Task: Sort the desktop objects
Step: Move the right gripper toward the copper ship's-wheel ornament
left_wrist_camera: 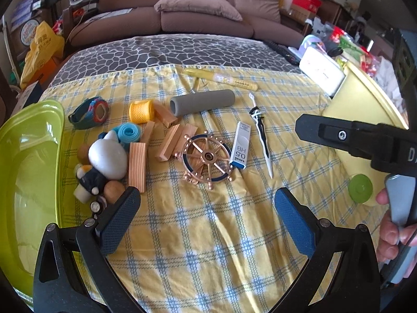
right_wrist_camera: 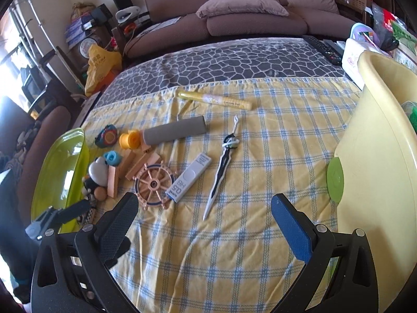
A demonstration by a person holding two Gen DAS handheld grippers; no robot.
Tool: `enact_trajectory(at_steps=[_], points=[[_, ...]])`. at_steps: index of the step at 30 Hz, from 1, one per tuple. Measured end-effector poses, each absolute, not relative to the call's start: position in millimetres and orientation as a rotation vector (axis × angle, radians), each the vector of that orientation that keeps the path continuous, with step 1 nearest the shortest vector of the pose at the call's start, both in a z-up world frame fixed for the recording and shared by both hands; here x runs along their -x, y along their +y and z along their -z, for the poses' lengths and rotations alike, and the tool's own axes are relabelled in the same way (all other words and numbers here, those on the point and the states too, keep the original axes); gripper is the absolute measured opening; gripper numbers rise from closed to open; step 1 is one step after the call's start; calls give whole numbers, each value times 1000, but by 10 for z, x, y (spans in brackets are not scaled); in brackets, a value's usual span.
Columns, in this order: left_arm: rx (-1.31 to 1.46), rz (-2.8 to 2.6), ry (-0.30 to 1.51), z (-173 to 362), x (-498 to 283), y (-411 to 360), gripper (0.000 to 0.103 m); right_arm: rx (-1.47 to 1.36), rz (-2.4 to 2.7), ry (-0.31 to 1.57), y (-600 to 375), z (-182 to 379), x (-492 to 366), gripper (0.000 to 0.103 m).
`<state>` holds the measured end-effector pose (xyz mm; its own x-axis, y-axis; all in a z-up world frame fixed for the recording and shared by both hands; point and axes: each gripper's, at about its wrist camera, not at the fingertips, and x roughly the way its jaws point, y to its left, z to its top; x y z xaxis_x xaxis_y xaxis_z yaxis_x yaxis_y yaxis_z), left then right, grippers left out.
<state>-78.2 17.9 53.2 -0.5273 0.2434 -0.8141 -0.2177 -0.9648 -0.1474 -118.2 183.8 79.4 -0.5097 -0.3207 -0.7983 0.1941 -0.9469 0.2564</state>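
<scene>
Small objects lie scattered on a yellow checked cloth (left_wrist_camera: 208, 234): a ship's wheel ornament (left_wrist_camera: 207, 156), a white 0.5 HB lead box (left_wrist_camera: 240, 144), a toy sword (left_wrist_camera: 260, 127), a grey foam tube (left_wrist_camera: 202, 101), wooden blocks (left_wrist_camera: 137, 165), a yellow spool (left_wrist_camera: 140, 110), a white toy figure (left_wrist_camera: 108, 156) and a watch (left_wrist_camera: 90, 112). My left gripper (left_wrist_camera: 208, 216) is open and empty, just in front of the wheel. My right gripper (right_wrist_camera: 204, 221) is open and empty, near the sword's tip (right_wrist_camera: 206, 215); it also shows in the left wrist view (left_wrist_camera: 365, 140).
A green tray (left_wrist_camera: 28, 169) stands at the left edge. A pale yellow bin (right_wrist_camera: 378, 156) with a green round patch (right_wrist_camera: 335, 178) stands at the right. A yellow tube (left_wrist_camera: 221, 78) lies farther back. A sofa (left_wrist_camera: 195, 13) is behind the table; clutter sits at the far right.
</scene>
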Motion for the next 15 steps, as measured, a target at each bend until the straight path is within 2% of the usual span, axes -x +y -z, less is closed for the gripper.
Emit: enact_trajectory(at_steps=[10,15], points=[[1363,-2500,104,-264,1133,443,102,-1379,2476,-218,1862,-771,1393,103],[1397,-2503,210,-142,1166,553,83,-1380,2462,-277,1903,-774,1404,103]])
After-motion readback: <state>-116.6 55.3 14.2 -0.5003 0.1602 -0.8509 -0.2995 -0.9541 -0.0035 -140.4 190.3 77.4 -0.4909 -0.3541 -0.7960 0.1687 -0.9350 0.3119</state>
